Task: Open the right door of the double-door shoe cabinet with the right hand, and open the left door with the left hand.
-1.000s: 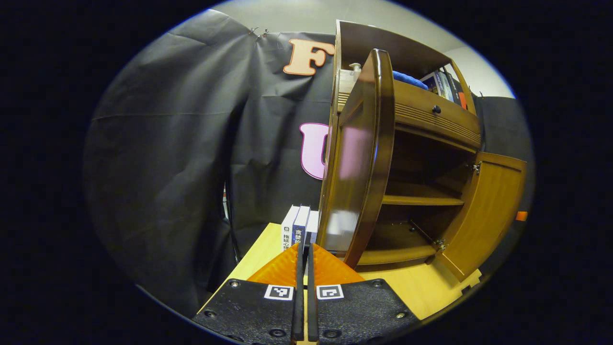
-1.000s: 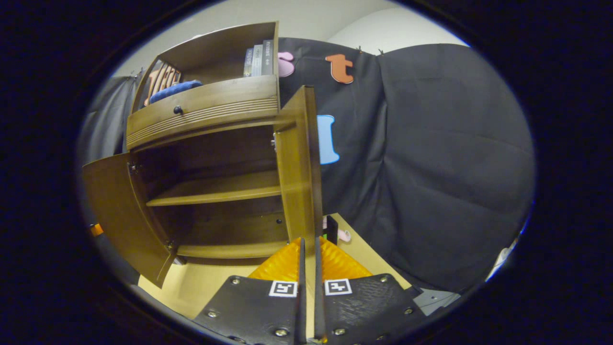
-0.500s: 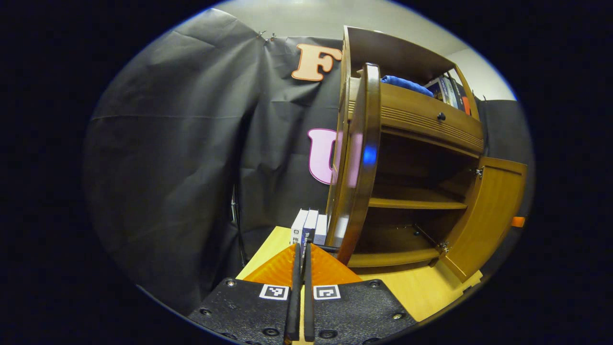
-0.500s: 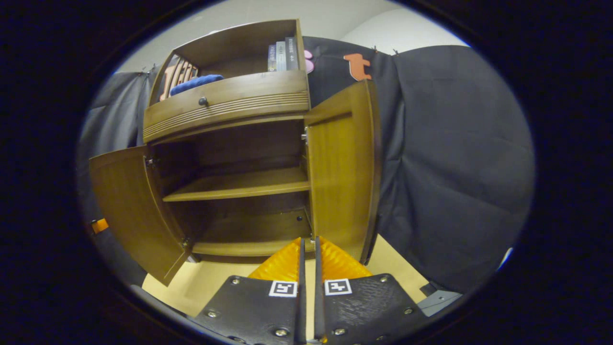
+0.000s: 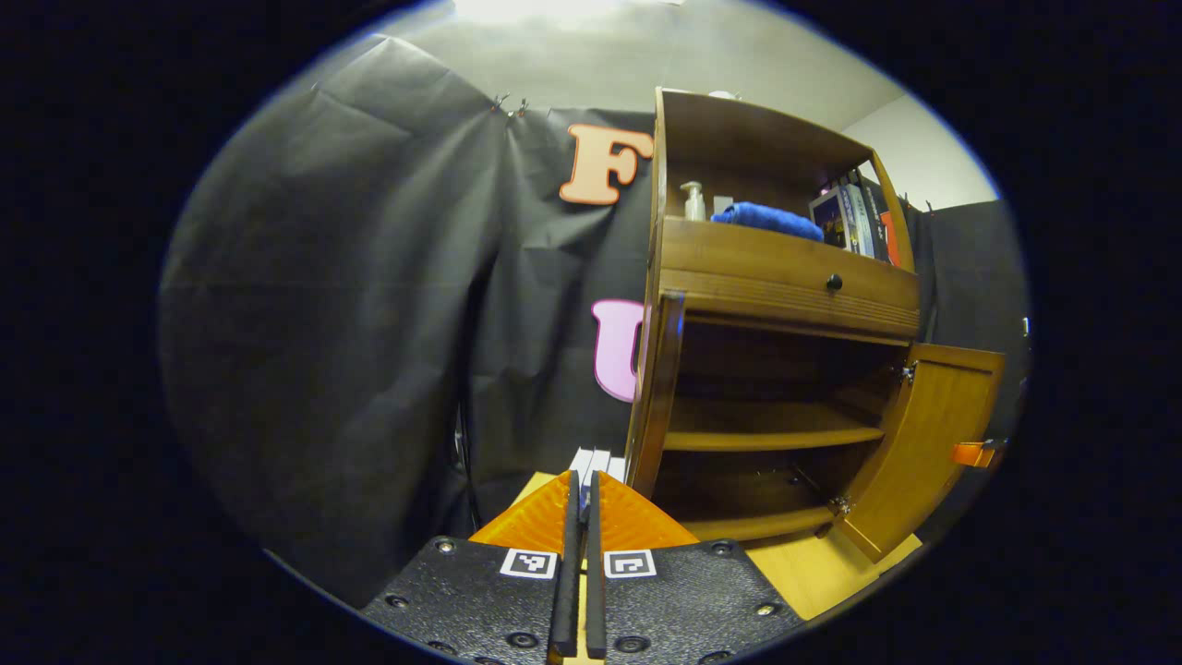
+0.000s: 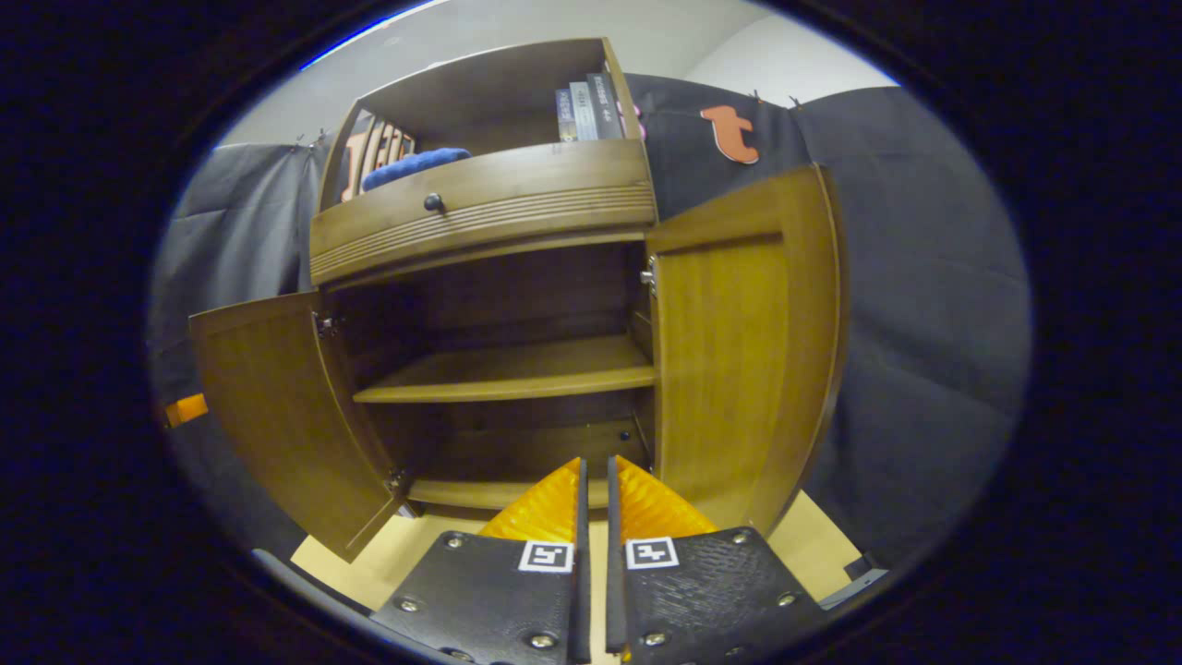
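Observation:
The wooden shoe cabinet [image 6: 480,208] stands with both lower doors swung wide, baring two shelves. In the right gripper view the right door [image 6: 739,360] hangs open just right of my right gripper [image 6: 594,462], which is shut on nothing and apart from the door. The left door [image 6: 277,416] is open at the left of that view. In the left gripper view the left door [image 5: 657,397] shows edge-on, close beyond my left gripper [image 5: 580,476], shut and holding nothing. The right door [image 5: 928,443] stands open farther right.
The cabinet rests on a light wooden table [image 5: 813,573] [image 6: 369,563]. Books [image 5: 596,459] stand on the table beside the cabinet's left side. A blue towel [image 5: 766,217], a pump bottle [image 5: 693,199] and more books [image 5: 854,217] fill the top shelf above a drawer with a knob [image 5: 833,282].
The left door swung from half open to fully open, now edge-on, and my left gripper drew back from it. The right door opened wider; the right gripper view turned toward the cabinet's inside.

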A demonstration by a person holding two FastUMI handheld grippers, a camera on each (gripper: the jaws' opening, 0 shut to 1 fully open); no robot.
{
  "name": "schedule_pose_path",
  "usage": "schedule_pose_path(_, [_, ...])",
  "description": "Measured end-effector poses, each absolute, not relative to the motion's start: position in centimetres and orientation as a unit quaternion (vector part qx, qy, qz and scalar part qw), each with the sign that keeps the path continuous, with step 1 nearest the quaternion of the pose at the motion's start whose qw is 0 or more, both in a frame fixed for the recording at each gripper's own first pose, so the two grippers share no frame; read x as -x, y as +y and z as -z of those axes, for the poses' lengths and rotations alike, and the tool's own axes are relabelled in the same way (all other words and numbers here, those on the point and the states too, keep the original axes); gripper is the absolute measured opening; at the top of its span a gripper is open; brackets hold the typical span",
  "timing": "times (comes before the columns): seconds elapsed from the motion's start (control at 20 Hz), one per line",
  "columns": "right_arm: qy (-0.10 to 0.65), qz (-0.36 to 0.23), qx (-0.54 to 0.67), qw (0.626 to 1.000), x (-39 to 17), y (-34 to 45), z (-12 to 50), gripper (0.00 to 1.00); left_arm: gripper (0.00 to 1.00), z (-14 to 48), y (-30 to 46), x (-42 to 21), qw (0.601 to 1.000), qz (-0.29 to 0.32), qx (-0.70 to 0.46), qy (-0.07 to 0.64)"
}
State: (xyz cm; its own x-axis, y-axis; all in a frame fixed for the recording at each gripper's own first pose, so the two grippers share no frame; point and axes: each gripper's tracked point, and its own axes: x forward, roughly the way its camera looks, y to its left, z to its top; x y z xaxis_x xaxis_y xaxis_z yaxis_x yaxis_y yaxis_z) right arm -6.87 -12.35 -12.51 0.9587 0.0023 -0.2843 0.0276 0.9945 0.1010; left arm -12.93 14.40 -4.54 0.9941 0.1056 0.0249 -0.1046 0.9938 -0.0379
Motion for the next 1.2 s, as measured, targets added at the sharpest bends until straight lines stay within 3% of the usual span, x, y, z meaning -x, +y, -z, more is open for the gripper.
schedule_pose_path(0.1, [0.122, -0.007, -0.034, 0.992, 6.5, -11.4, 10.5, 0.07, 0.05, 1.3, 12.5, 12.9, 0.999, -0.036, 0.015, -0.036])
schedule_pose_path(0.15, [0.109, -0.014, -0.027, 0.994, 6.2, -10.9, 9.4, 0.07, 0.13, 0.3, 11.5, 12.8, 0.998, -0.029, 0.013, -0.045])
schedule_pose_path(0.2, [0.1, -0.023, -0.023, 0.994, 6.0, -10.2, 8.4, 0.07, 0.0, -0.9, 10.6, 12.8, 0.998, -0.023, 0.009, -0.056])
schedule_pose_path(0.6, [0.044, -0.078, -0.043, 0.995, 3.7, -6.6, 3.3, 0.07, 0.0, -3.3, -1.7, 7.9, 0.991, 0.101, 0.037, -0.08])
schedule_pose_path(1.0, [-0.002, -0.065, -0.034, 0.997, 2.5, -5.7, -2.3, 0.07, 0.01, -3.1, -11.8, 3.5, 0.982, 0.172, 0.046, -0.061])
schedule_pose_path(1.05, [-0.003, -0.058, -0.032, 0.998, 2.4, -6.0, -2.5, 0.13, 0.01, -3.0, -12.2, 3.1, 0.983, 0.17, 0.04, -0.061])
schedule_pose_path(1.1, [-0.006, -0.054, -0.031, 0.998, 2.2, -6.1, -2.6, 0.07, 0.04, -3.1, -13.0, 3.0, 0.982, 0.176, 0.038, -0.062])
schedule_pose_path(1.2, [-0.015, -0.049, -0.027, 0.998, 2.3, -6.3, -3.3, 0.11, 0.12, -3.1, -13.9, 3.0, 0.98, 0.185, 0.037, -0.061])
